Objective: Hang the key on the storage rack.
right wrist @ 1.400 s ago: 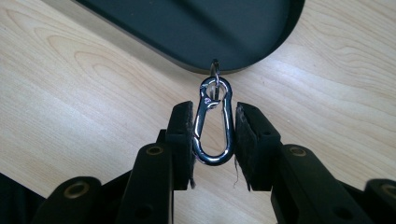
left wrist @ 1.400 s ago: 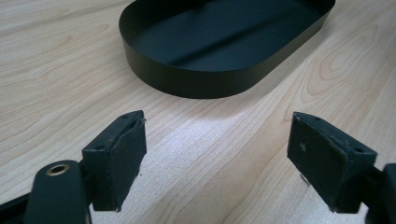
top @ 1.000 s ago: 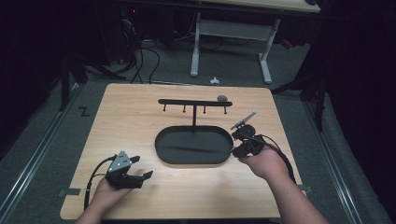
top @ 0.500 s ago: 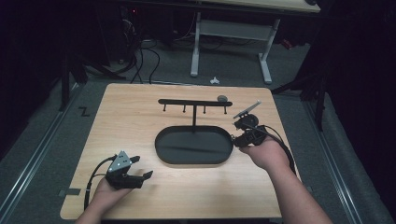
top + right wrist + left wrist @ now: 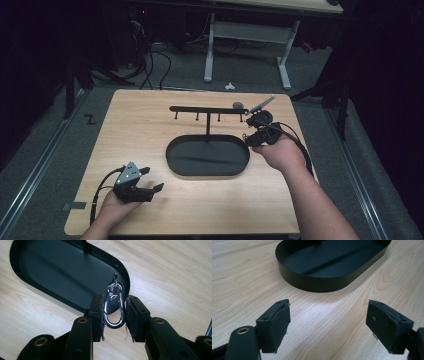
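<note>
A black oval tray (image 5: 207,157) lies mid-table, and from it rises a thin post carrying a black bar with several small hooks (image 5: 205,109). My right gripper (image 5: 248,136) hovers at the tray's right end, just below the right end of the bar. It is shut on a silver snap-hook clip (image 5: 113,325), which stands upright between the pads with a small ring at its top, above the tray's rim (image 5: 126,277). My left gripper (image 5: 152,179) rests low near the front left of the table, its jaws wide open and empty (image 5: 329,320), facing the tray's wall (image 5: 317,285).
A small round grey object (image 5: 238,105) sits by the right end of the bar. Bare wood table (image 5: 135,130) extends left of the tray and in front of it. Beyond the far edge are desk legs (image 5: 209,50) and cables on the floor.
My right gripper has moved away from the person with the clip, from beside the tray's right edge up towards the right end of the hook bar. The left gripper has stayed put.
</note>
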Action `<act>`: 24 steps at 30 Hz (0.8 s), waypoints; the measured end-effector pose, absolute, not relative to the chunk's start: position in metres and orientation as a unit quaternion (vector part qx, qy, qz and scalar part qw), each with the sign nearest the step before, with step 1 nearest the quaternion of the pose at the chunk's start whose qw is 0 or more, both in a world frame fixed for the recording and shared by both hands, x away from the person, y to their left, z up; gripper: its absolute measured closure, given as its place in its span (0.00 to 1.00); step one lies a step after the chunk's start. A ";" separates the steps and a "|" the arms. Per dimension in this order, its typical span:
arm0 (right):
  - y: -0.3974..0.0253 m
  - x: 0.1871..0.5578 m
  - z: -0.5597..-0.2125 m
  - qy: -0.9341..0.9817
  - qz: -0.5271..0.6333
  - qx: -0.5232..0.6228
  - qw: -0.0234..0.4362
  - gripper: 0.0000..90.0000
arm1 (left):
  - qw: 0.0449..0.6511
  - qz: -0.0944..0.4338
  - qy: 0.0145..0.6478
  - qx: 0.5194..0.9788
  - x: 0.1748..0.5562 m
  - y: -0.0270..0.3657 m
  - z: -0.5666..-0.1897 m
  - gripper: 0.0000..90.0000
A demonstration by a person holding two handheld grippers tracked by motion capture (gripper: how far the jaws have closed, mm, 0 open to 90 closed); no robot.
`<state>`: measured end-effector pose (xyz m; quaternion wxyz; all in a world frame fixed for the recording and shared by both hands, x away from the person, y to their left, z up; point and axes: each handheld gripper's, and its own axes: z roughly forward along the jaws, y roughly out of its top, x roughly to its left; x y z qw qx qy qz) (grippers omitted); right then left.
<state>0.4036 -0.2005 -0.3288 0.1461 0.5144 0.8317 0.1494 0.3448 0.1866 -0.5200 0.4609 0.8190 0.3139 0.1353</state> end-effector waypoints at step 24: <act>-0.179 0.425 -0.305 0.833 0.163 0.503 0.161 0.76 | 0.462 0.135 0.315 0.818 0.345 0.187 -0.520 0.22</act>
